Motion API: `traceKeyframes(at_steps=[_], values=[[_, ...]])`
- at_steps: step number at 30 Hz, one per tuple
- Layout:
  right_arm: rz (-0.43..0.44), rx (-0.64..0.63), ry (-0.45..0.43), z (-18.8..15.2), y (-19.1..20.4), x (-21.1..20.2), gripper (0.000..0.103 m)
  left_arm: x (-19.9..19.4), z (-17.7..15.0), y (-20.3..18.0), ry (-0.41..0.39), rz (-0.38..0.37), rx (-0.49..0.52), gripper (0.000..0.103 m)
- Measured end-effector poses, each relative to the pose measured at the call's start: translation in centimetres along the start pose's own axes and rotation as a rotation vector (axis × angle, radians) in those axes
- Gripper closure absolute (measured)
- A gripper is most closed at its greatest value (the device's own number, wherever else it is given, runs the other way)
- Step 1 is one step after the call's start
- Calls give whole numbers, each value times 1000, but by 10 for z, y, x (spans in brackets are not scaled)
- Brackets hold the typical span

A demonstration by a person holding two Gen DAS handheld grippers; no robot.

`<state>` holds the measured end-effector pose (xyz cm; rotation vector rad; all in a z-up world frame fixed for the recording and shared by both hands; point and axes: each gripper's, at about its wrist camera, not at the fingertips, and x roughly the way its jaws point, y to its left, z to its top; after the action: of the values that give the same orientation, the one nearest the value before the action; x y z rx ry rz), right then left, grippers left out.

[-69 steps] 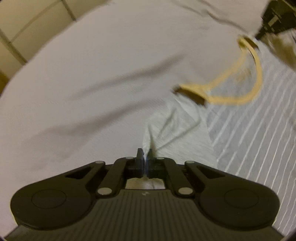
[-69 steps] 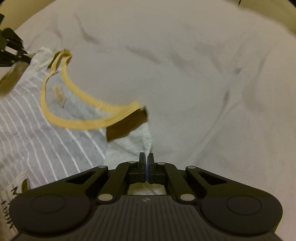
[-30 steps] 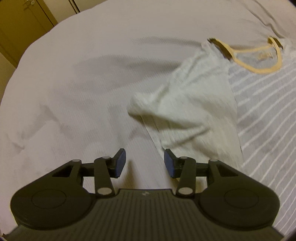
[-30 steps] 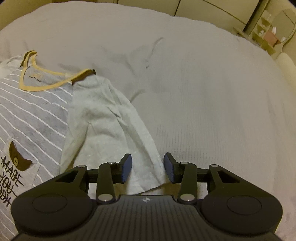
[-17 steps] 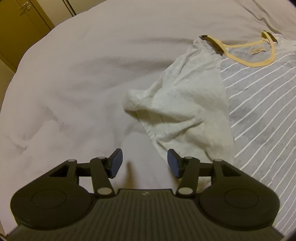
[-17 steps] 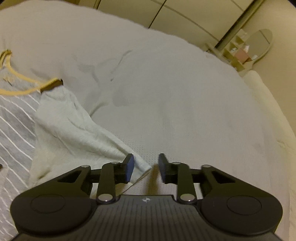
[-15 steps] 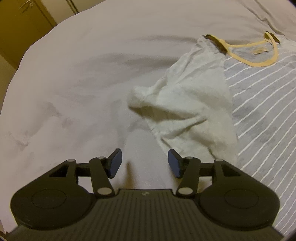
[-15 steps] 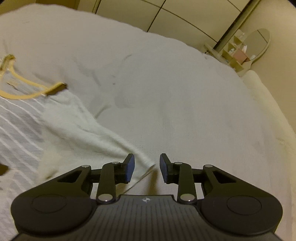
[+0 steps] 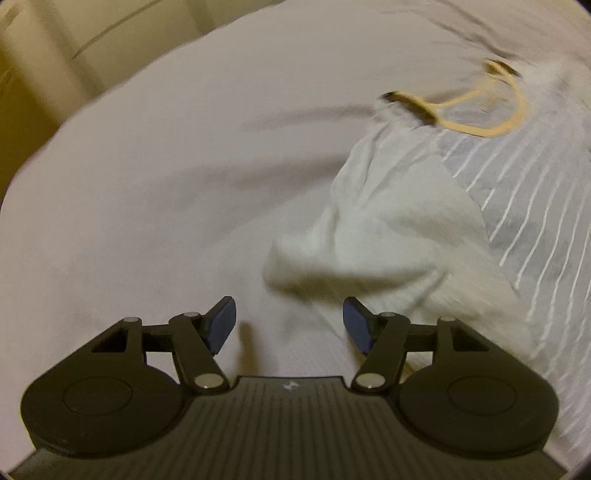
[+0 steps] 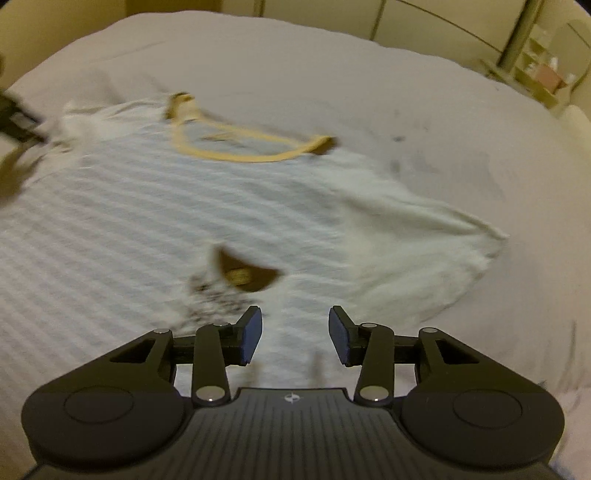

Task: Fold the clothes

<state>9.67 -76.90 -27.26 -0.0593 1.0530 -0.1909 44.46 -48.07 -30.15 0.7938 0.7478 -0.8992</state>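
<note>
A grey T-shirt with thin white stripes (image 10: pixel 166 221) and a yellow neckband (image 10: pixel 236 151) lies face up on the bed. It has pale sleeves and a brown chest print (image 10: pixel 245 275). My right gripper (image 10: pixel 295 334) is open and empty, just above the shirt's chest, with the right sleeve (image 10: pixel 417 251) spread ahead to its right. My left gripper (image 9: pixel 290 325) is open and empty over the sheet, just in front of the crumpled left sleeve (image 9: pixel 376 243). The neckband (image 9: pixel 476 114) shows at the far right in the left wrist view. Both views are blurred.
The light grey bedsheet (image 9: pixel 166 166) covers the whole bed, with shallow creases. Cream wardrobe doors (image 10: pixel 424 22) stand behind the bed, and a small shelf unit (image 10: pixel 543 74) stands at the far right. The left gripper's body (image 10: pixel 18 118) shows at the left edge of the right wrist view.
Both grippers let go of the sleeves and opened. The right gripper has since swung left, from the right sleeve's edge to over the shirt's chest. The left gripper has moved closer to the left sleeve.
</note>
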Motion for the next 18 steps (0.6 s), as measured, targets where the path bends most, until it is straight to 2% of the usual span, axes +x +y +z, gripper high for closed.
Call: traceKeyframes(at_steps=[2,3,4,5,6,7,8,9,12,15,18], values=[[-3,1,9,0,26,-9,57,6,6,4,-61,-59,131,44],[-10,4,14,-1,39,-15,57,9,8,6,-76,-101,197,50],[-20,14,17,-2,51,-21,56,13,10,9,-56,-157,236,63],[-30,26,19,-3,62,-24,55,17,12,11,-32,-214,273,71],[-37,42,23,-4,72,-26,54,18,12,16,-7,-241,280,84],[-42,60,29,-5,82,-27,54,19,12,21,18,-265,284,93],[-46,78,35,-6,92,-28,54,20,11,26,43,-290,289,96],[-45,92,43,-6,104,-29,54,15,10,36,40,-275,265,102],[-31,112,55,-3,138,-33,54,-1,6,66,26,-222,190,102],[2,112,36,8,168,-40,54,-15,2,104,-7,-137,36,102],[69,99,22,24,199,-37,54,-26,-9,118,-31,-139,-43,98]])
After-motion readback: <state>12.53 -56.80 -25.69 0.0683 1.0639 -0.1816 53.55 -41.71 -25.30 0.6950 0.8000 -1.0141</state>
